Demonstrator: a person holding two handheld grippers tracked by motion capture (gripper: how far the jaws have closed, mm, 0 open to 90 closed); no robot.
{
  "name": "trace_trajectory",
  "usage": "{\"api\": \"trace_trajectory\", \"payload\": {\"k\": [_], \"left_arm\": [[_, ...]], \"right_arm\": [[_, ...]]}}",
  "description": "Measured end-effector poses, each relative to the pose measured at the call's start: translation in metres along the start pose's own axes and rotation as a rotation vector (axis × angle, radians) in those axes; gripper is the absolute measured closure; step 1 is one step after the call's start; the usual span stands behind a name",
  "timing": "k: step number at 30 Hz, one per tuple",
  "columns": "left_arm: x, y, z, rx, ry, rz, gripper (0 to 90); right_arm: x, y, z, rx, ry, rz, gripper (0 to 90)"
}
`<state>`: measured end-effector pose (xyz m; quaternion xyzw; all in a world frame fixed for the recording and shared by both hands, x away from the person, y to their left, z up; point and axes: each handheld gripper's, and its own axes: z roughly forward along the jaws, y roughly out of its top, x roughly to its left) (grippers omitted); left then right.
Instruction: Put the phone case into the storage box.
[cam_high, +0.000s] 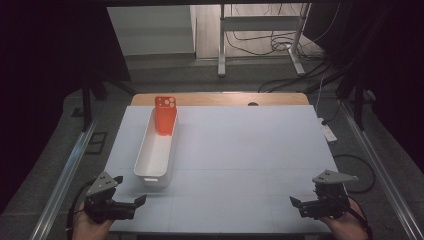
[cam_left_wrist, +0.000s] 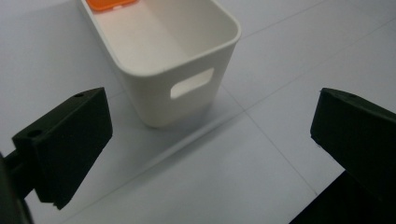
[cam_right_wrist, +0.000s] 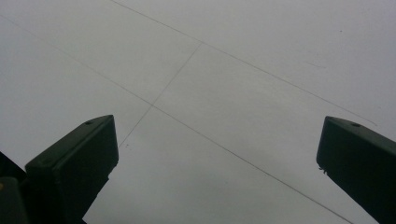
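Presently both of my grippers rest at the near edge of the white table (cam_high: 240, 150), well apart from each other, and neither holds anything. My left gripper (cam_high: 131, 204) has its jaws spread wide; in the left gripper view they flank the near end wall of the white bin (cam_left_wrist: 187, 88), with its slot handle, without touching it. My right gripper (cam_high: 299, 206) is likewise released, its jaws standing apart over bare table surface (cam_right_wrist: 224, 93) in the right gripper view.

The orange phone case (cam_high: 165, 115) stands tilted at the far end of the bin (cam_high: 155, 150), leaning against the far wall, its camera cut-out uppermost and rising above the rim. Its lower edge shows as an orange strip (cam_left_wrist: 112, 3) in the left gripper view.

I judge this a rest or start pose, with no grasp begun. The left gripper is nearer the bin. A next move would call for a forward reach along the bin's length, jaws kept open until they straddle the exposed top of the case.
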<state>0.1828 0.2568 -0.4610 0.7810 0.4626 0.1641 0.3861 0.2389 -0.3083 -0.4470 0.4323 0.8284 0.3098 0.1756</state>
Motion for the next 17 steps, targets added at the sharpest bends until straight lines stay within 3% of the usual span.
{"api": "trace_trajectory", "payload": {"k": [9,17], "left_arm": [[-0.004,-0.012,0.001,0.082,0.037,0.008,0.0],[-0.003,-0.012,0.002,0.085,0.036,0.002,0.0]], "right_arm": [[0.000,0.000,0.000,0.003,0.001,-0.005,0.0],[0.000,0.000,0.001,0.008,0.000,-0.009,0.0]]}}
